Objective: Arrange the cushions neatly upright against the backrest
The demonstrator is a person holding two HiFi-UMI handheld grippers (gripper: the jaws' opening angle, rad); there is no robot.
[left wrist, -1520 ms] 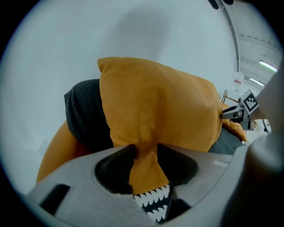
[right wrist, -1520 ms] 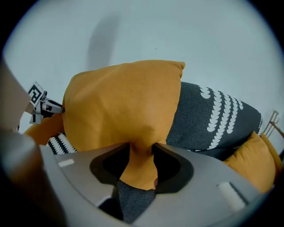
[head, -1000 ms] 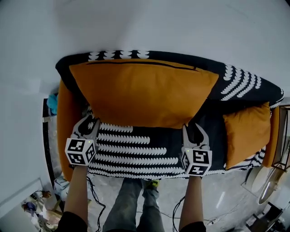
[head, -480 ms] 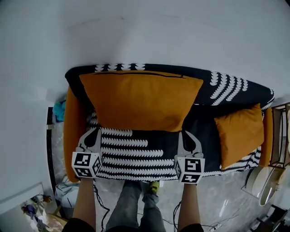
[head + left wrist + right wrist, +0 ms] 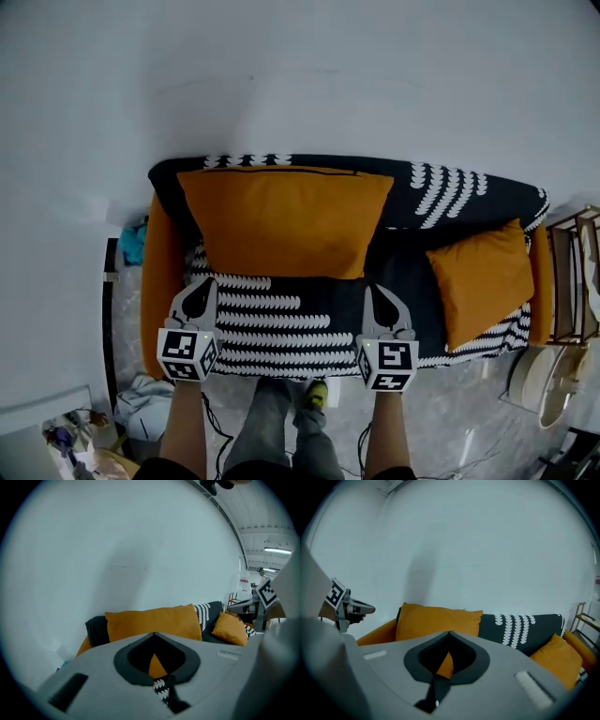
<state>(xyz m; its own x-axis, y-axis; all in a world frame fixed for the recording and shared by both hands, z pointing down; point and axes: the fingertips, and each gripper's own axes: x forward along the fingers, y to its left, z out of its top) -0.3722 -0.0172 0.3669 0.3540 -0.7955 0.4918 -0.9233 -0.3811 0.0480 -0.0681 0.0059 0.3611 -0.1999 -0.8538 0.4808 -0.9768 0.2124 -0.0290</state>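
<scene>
Both grippers have drawn back from the large orange fabric cushion and now hang over the front part of the seat, clear of it; their jaws, apart a second ago, have come together. In the head view the cushion also sits lower and smaller than before.

One sofa shows, covered in black cloth with rows of white scallops and with orange arms at both ends. Two orange cushions are on it. The large rectangular one stands upright along the left and middle of the backrest, its top edge level with the backrest's top. The small square orange cushion is well apart from it, at the right end, tilted with one corner up, near the right arm.

Two grippers show, each with a marker cube. The left gripper has its jaws closed tip to tip with nothing between them. The right gripper is likewise closed and empty. Neither touches a cushion.
</scene>
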